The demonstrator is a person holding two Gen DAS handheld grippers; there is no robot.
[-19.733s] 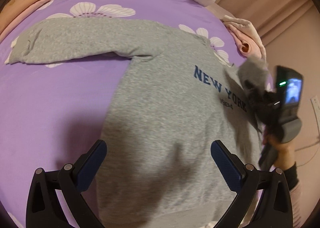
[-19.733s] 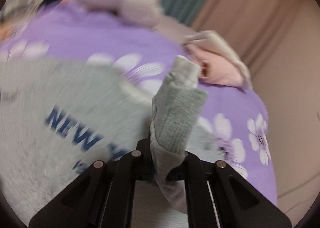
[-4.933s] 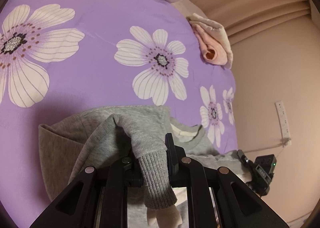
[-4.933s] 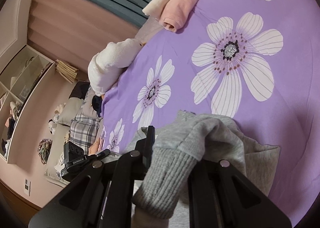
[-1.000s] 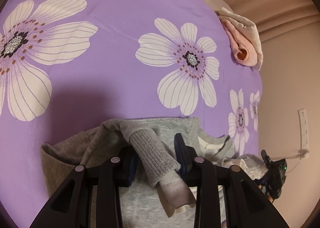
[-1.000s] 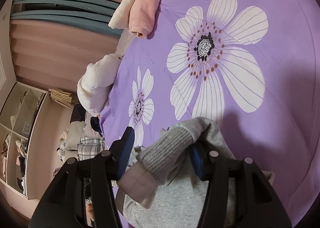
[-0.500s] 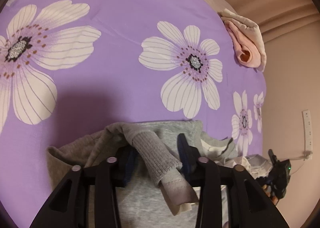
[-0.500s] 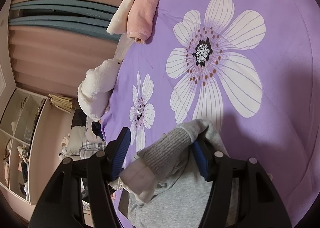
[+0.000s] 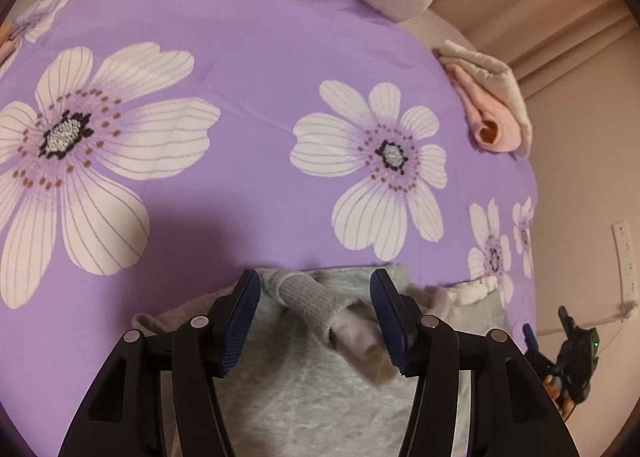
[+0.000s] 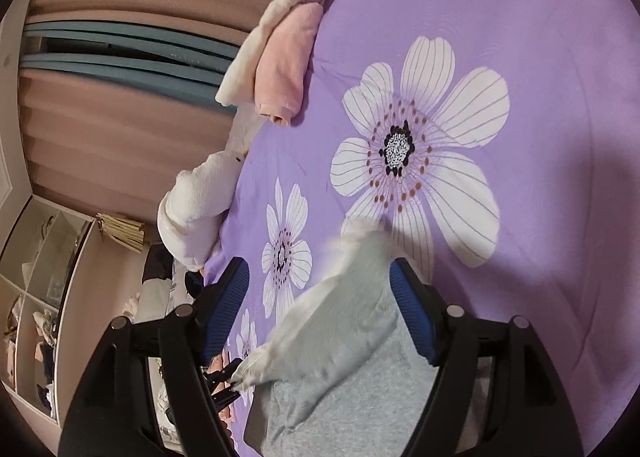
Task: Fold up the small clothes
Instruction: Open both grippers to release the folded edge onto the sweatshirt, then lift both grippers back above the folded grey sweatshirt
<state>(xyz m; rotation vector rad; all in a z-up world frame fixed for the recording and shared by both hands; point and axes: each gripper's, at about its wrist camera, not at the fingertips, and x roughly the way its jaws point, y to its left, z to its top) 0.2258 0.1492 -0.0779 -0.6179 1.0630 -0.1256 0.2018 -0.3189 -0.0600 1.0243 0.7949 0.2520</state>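
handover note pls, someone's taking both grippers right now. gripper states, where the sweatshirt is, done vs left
Left gripper: open, ribbed sleeve cuff lying loose between its fingers.
Right gripper: open, the other cuff loose between its fingers, blurred.
Grey sweatshirt: on the purple floral bedsheet, near edge of the bed, both sleeves laid in over the body.
Done: sleeves folded in and let go.
Left: probably fold the body in half and tidy it. A folded pink garment lies at the far corner.

One grey sweatshirt [image 9: 304, 389], one pink folded garment [image 9: 490, 125].
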